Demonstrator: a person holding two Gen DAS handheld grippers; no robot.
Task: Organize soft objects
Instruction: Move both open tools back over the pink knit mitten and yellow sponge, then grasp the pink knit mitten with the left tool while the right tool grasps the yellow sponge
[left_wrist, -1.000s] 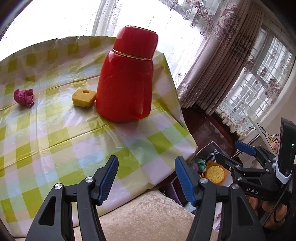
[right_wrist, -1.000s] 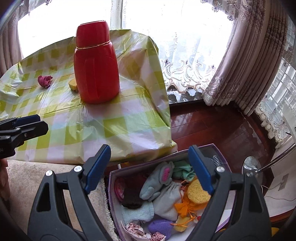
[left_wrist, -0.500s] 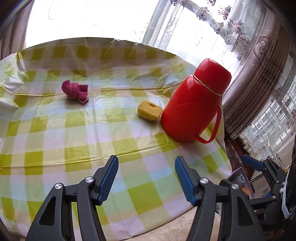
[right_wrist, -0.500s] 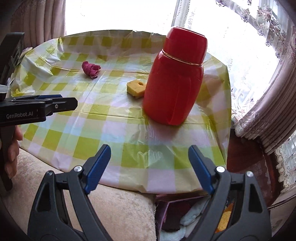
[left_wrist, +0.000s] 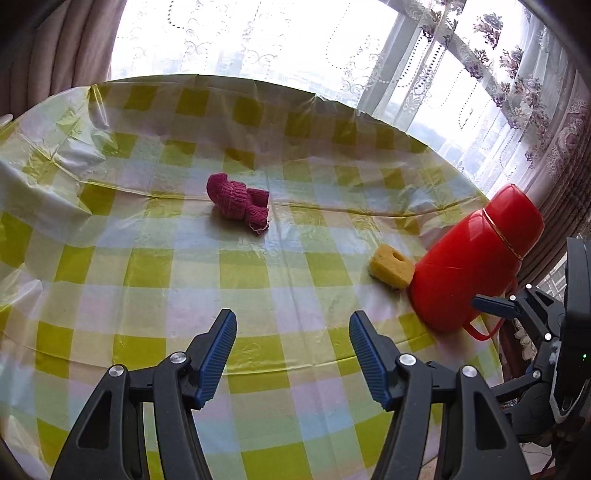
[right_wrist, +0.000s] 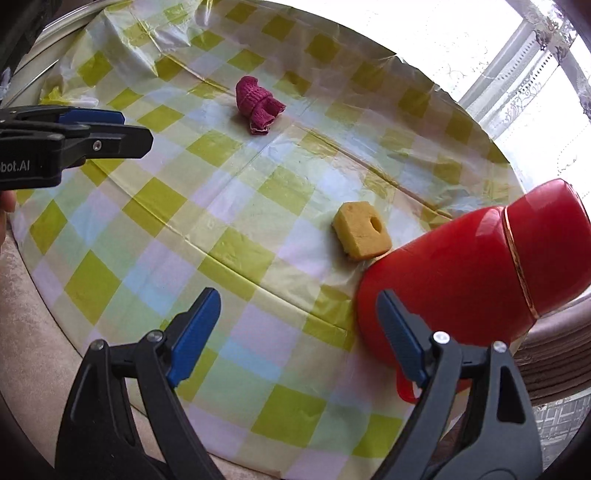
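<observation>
A crumpled pink knitted sock lies mid-table; it also shows in the right wrist view. A yellow sponge block with a hole lies beside the red thermos; it also shows in the right wrist view. My left gripper is open and empty, above the near part of the table, facing the sock. My right gripper is open and empty, facing the sponge from the near side. The left gripper's fingers show at the left of the right wrist view.
A red thermos jug stands at the table's right edge, close to the sponge; it also shows in the right wrist view. The table has a yellow-green checked plastic cloth. Curtains and a window lie behind. A beige cushion borders the near edge.
Both grippers have swung left and up from the box of soft things on the floor to over the table. The sock and sponge now sit nearer the view centres. Jaws stay open.
</observation>
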